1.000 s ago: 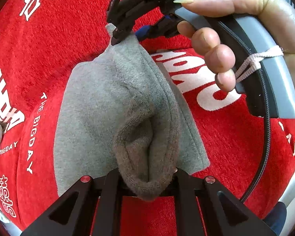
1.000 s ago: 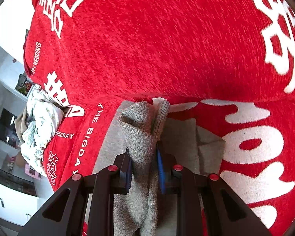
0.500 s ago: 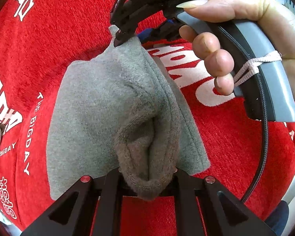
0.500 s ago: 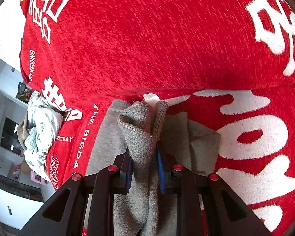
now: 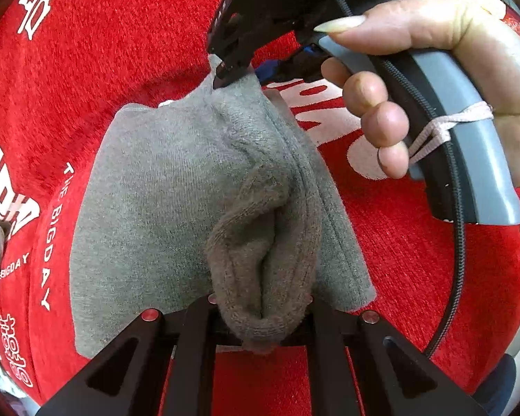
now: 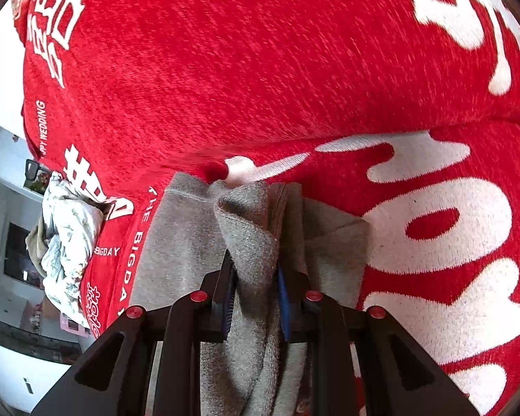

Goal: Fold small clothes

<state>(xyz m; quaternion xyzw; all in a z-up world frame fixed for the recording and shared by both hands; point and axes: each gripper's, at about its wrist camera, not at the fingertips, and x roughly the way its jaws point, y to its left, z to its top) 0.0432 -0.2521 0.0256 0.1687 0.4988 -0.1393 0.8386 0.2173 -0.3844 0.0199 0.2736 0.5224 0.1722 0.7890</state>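
A small grey knitted garment [image 5: 163,201] lies partly folded on a red cloth with white lettering [image 5: 121,52]. My left gripper [image 5: 260,308] is shut on a bunched edge of it at the near side. My right gripper [image 6: 254,277] is shut on the opposite edge and shows in the left wrist view [image 5: 232,72] at the garment's far end, held by a hand [image 5: 416,69]. The grey garment [image 6: 176,242] hangs between the two grippers, with a layer lying flat below.
A crumpled white patterned cloth [image 6: 66,235] lies at the left edge of the red cloth [image 6: 260,69]. Beyond that edge there is room furniture and floor. A black cable [image 5: 457,260] runs from the right gripper's handle.
Both grippers have kept their grip on the garment. The flat grey layer has spread a little wider to the left, and the right gripper sits slightly lower in the left wrist view.
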